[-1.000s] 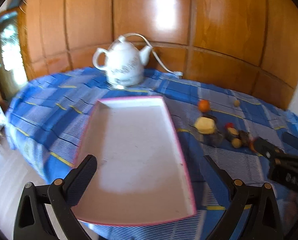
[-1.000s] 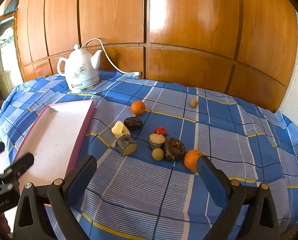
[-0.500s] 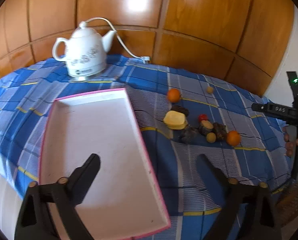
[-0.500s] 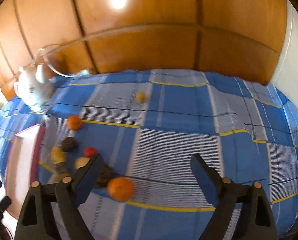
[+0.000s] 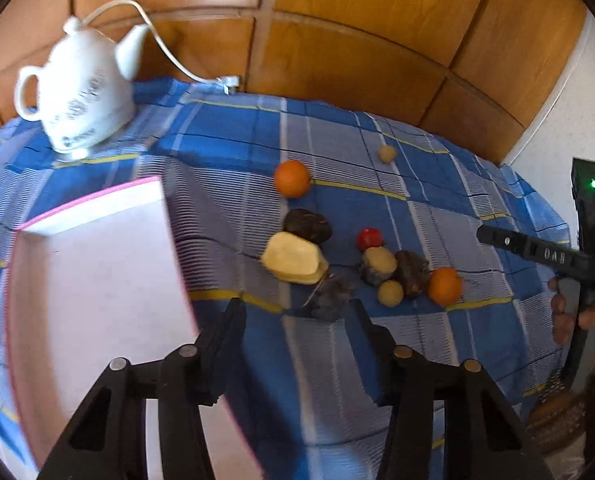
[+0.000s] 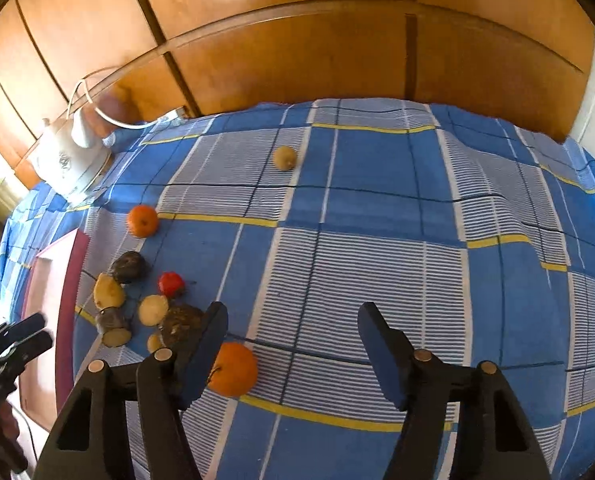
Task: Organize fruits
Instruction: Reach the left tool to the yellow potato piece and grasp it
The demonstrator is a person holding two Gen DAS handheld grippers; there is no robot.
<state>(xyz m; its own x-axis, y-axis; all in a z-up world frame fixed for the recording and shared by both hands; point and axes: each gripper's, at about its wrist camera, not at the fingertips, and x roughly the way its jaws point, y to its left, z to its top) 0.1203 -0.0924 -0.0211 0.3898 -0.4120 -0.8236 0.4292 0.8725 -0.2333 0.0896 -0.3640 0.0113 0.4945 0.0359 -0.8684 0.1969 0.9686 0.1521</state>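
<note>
We've got both grippers over the fruit pile on the blue checked cloth (image 6: 377, 208), next to the pink-rimmed tray (image 5: 97, 280). Our left gripper (image 5: 295, 320) has been closing, jaws now narrow with nothing clamped, lined up on the dark cut chunk (image 5: 331, 298). The right gripper (image 6: 291, 332) has been closing too, half wide and empty. Its left jaw sits just beside the near orange (image 6: 233, 368), so a nudge could roll it away. Chunk's long axis: can't tell, too blurry.
</note>
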